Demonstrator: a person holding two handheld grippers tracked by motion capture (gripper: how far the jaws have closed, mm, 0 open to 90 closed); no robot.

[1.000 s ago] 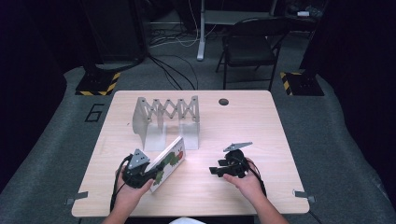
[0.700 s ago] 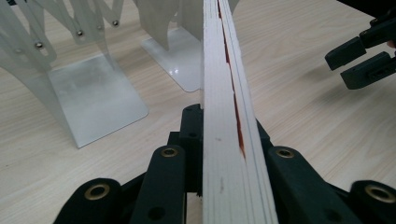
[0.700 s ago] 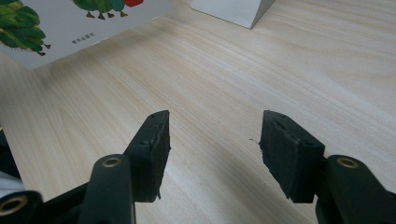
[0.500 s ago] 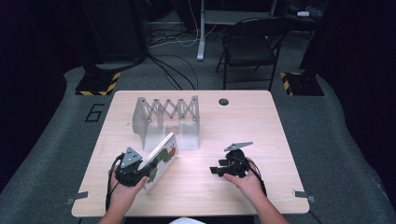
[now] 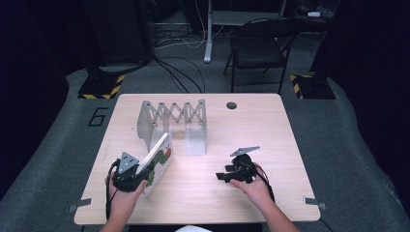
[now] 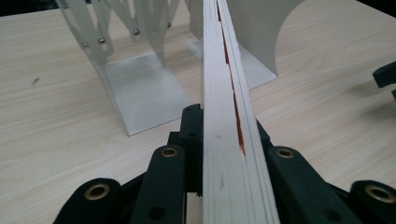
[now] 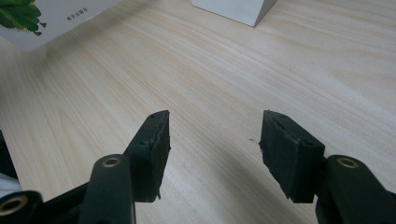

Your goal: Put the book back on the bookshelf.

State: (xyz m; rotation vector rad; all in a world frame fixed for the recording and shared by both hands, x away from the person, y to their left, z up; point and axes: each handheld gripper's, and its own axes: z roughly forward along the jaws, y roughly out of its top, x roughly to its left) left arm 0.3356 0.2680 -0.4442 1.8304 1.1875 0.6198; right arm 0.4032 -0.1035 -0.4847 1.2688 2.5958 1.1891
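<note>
High view: a thin book point(image 5: 157, 160) is held by the left tool point(image 5: 131, 174) near the front left of the surface point(image 5: 270, 125), just in front of the metal rack point(image 5: 171, 121) with its scissor-like links. The book is gripped at its lower end and tilted up on edge, presumably so that it can be slid upright between the rack's plates. In the left gripper view the jaws are seen clenched on both faces of the book point(image 6: 229, 140), whose page edges run straight away toward a rack plate point(image 6: 135, 88); the hold low on the book leaves its far end free to enter a slot.

The right tool point(image 5: 237, 171) is rested on the surface well apart from the book, jaws released and holding nothing (bare wood is seen between them in the right gripper view).

A green picture and a short line of small print are visible on the cover point(image 7: 51, 16), but the print cannot be read.
</note>
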